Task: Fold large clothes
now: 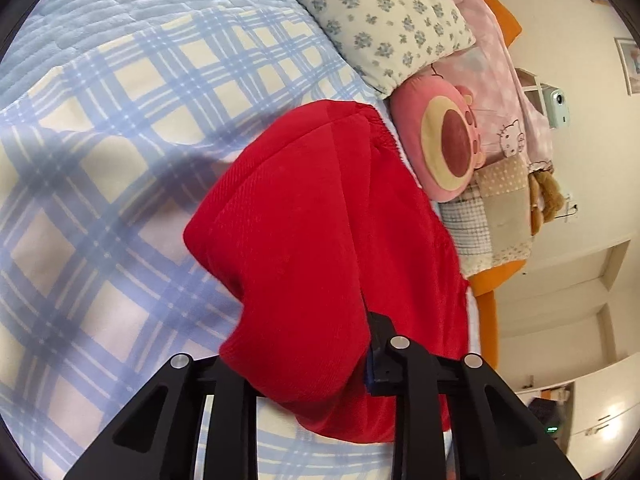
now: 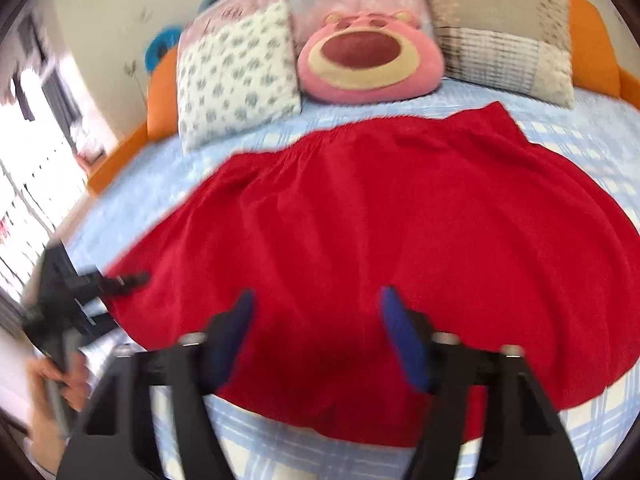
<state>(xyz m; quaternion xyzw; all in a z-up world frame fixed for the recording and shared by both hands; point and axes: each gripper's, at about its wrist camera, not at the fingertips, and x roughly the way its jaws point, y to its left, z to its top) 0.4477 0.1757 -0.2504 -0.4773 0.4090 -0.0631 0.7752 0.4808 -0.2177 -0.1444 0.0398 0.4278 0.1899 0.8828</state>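
A large red garment (image 2: 380, 220) with a gathered waistband lies spread on the blue plaid bed cover (image 2: 592, 420). My right gripper (image 2: 316, 308) is open just above its near part, blue pads apart and empty. My left gripper (image 2: 132, 280) shows at the garment's left edge in the right wrist view. In the left wrist view the red cloth (image 1: 320, 240) bulges over the left gripper (image 1: 366, 356) and hides its left finger; the fingers look closed on the cloth's edge.
Pillows line the head of the bed: a floral one (image 2: 236, 76), a pink bear cushion (image 2: 368, 60) and a patchwork one (image 2: 504, 28). An orange bed frame (image 2: 592, 48) runs behind them. A hand (image 2: 60, 380) holds the left gripper.
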